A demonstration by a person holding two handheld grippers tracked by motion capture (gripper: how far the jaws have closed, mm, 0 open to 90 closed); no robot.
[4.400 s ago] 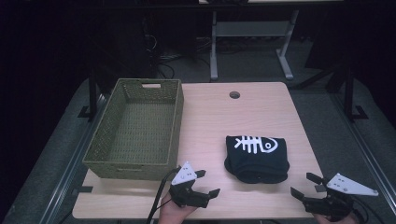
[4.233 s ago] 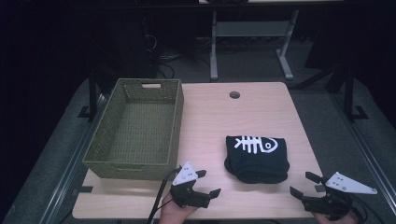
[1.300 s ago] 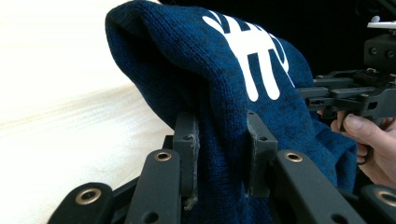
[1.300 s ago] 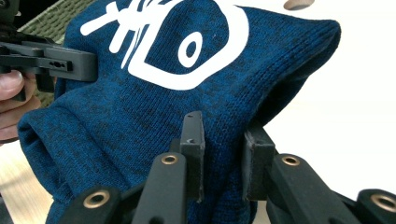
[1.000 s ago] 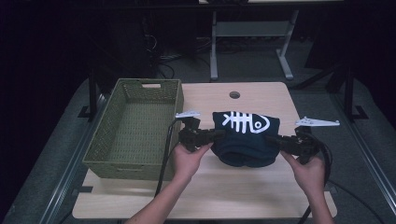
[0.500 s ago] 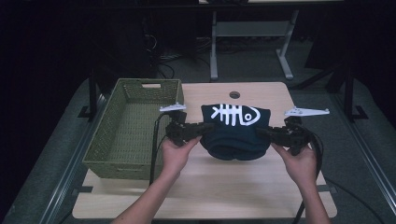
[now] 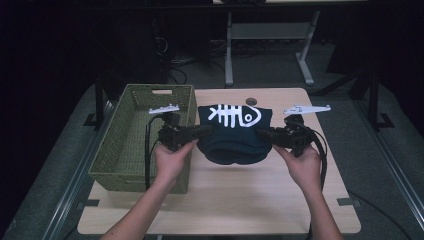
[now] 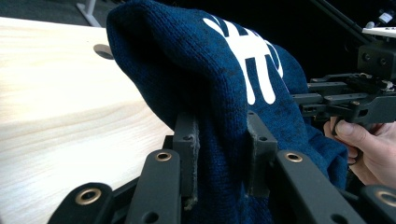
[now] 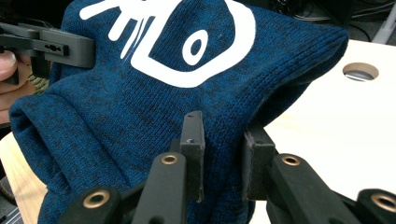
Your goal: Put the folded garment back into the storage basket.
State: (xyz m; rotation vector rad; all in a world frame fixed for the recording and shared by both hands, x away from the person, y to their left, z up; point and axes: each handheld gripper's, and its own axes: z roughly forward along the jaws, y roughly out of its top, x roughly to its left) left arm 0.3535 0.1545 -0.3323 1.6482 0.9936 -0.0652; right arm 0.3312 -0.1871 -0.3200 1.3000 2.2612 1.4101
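pale wood table (image 7: 225,200); dark room | woven green basket (image 7: 125,150) at 9 | both grippers (image 7: 202,132) (image 7: 265,134) pinching knit navy sweater (image 7: 232,135)

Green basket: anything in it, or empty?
Empty as far as visible: the green basket shows bare woven floor; the folded sweater hangs beside it.

Folded navy knit sweater (image 7: 232,137) with a white fish-skeleton print, hanging above the surface, pinched at both ends.
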